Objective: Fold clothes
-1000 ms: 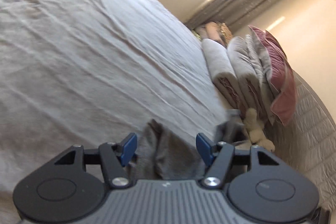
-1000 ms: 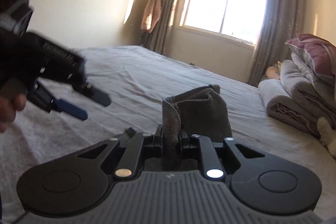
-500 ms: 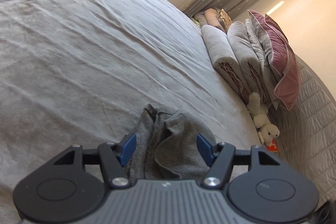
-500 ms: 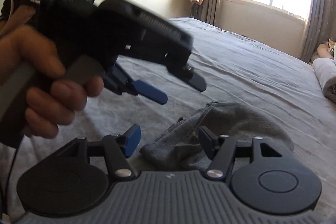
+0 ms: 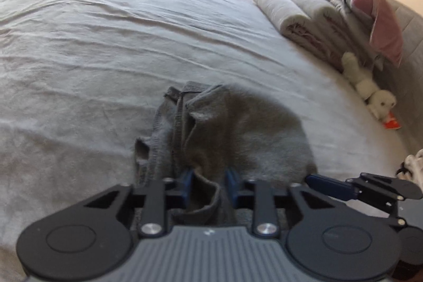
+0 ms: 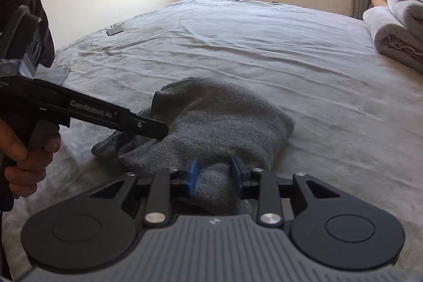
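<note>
Only one piece of lettering could be read in what your cameras caught. In the right wrist view, the left hand-held gripper [image 6: 158, 135] that you held came in from the left edge, and along the side of its black body stood pale print reading "GenRobot.AI". Further back on that same body, at the very edge of the view, there was a scrap of smaller white print, too small and cut off for you to make out. On the grey ribbed housing of your right hand-held gripper [image 6: 214, 176] sat a small pale emblem, a mark and not letters; the left wrist view showed a similar one.
</note>
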The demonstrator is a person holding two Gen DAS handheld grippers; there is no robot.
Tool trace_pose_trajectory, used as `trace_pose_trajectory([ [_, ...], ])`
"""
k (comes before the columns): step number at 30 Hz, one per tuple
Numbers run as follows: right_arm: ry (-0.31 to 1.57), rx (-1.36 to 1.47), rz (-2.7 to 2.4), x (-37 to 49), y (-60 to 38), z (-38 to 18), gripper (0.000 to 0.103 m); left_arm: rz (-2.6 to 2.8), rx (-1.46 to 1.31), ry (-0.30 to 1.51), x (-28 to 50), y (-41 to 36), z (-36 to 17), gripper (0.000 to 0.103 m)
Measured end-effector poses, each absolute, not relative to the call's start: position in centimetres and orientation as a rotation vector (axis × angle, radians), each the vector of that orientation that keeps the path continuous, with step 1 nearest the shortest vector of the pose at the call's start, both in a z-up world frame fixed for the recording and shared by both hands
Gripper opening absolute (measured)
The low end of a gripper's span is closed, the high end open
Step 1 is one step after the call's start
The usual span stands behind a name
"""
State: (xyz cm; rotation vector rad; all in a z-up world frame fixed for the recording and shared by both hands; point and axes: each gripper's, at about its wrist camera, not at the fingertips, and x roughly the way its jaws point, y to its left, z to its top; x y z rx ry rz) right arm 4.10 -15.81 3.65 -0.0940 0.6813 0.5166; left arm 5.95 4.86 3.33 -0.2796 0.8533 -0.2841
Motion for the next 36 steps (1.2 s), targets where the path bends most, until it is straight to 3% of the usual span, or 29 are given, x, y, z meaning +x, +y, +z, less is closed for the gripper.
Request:
trace_pose_trajectory([
  [3,0.683,-0.14,0.507,3.8,-15.0,3.0,0.033,-0.269,-0.291,0.855,6.1,5.6,3.6,0.007],
  [9,0.686,-0.082,0.557,3.6,-15.2,3.9,0.033,-0.268,-0.299,0.773,5.1,7.1,6.0,0.005],
  [14,0.684,-0.143,0.535,3.2,-13.7,3.1,0.034,-0.229,-0.23,0.89,5.2,6.4,3.7,0.005],
  [24,0.634,-0.076,0.497,3.7,-16.2,5.1,0.033,-0.215,-0.283,0.775,4.9,7.9,6.4,0.006],
  [26,0.665,-0.066,0.504,4.0,-15.8,4.1,0.034,-0.278,-0.304,0.743,4.7,7.1,6.9,0.013],
  [36,0.661,-0.102,0.499,3.2,-14.2,2.2,0.035,-0.298,-0.171,0.78,6.3,2.2,3.5,0.015],
])
